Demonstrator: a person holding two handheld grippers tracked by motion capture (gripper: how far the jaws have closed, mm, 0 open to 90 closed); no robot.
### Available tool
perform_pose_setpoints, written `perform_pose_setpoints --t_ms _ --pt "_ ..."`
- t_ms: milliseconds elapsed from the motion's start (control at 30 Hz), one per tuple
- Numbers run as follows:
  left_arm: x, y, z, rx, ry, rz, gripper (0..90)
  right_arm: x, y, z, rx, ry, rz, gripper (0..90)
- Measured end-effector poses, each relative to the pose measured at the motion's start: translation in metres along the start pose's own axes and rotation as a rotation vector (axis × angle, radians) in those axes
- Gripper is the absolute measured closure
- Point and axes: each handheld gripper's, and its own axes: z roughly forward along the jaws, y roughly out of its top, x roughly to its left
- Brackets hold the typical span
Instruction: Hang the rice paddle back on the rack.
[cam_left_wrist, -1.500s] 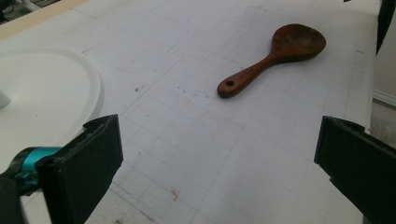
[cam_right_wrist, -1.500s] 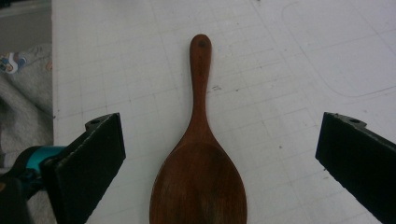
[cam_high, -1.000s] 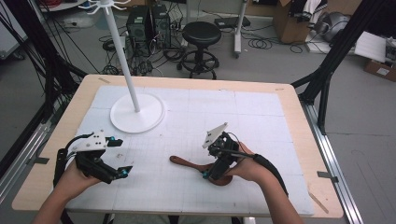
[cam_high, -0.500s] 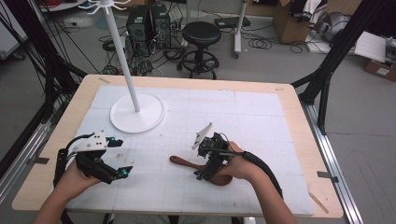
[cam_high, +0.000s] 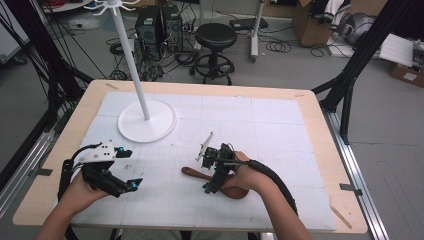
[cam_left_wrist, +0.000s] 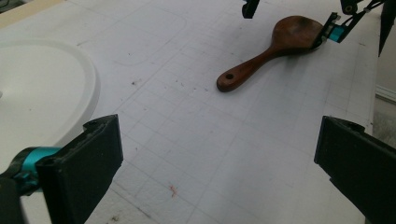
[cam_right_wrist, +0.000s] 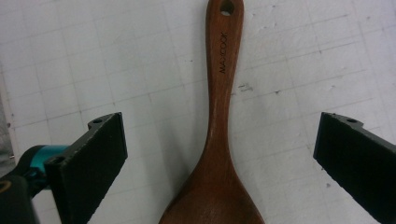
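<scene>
- Hovering over the wooden spoon (cam_high: 216, 181), your right hand-held gripper (cam_high: 214, 181) points down at it with its jaws spread wide and nothing between them.
- In the right gripper view the spoon (cam_right_wrist: 219, 140) lies flat on the white mat (cam_right_wrist: 93, 60), lengthwise in the gap, its handle running away from you and its bowl nearest the camera; neither jaw touches it.
- Your left hand-held gripper (cam_high: 129, 170) sits well apart at the bench's (cam_high: 310, 107) near left, jaws also wide and empty.
- From the left gripper view, the spoon (cam_left_wrist: 271, 51) lies ahead, and the white stand base (cam_left_wrist: 42, 88) is just beside the left jaw.
</scene>
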Motion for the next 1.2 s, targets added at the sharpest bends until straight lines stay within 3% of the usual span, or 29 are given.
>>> perform_pose_setpoints --t_ms 400,667,867,1000,1033,1200 --pt "-0.001 0.000 0.001 0.001 -0.003 -0.003 1.7 -0.001 0.009 0.012 0.087 -0.014 0.028 3.8" --pt "-0.001 0.000 0.001 -0.001 -0.006 -0.003 1.7 -0.001 0.013 0.020 0.155 -0.018 0.034 11.4" --pt "-0.001 0.000 0.001 0.000 -0.008 0.000 1.7 0.000 0.017 0.022 0.168 -0.029 0.025 14.8" --pt "-0.001 0.000 0.001 0.002 -0.008 0.001 1.7 0.000 0.019 0.022 0.176 -0.042 0.041 24.0" --pt "-0.001 0.000 0.001 0.003 -0.007 0.001 1.7 0.000 0.019 0.023 0.173 -0.054 0.027 26.2" --pt "-0.001 -0.001 0.002 0.003 -0.009 -0.002 1.7 0.000 0.021 0.023 0.188 -0.042 0.029 38.2"
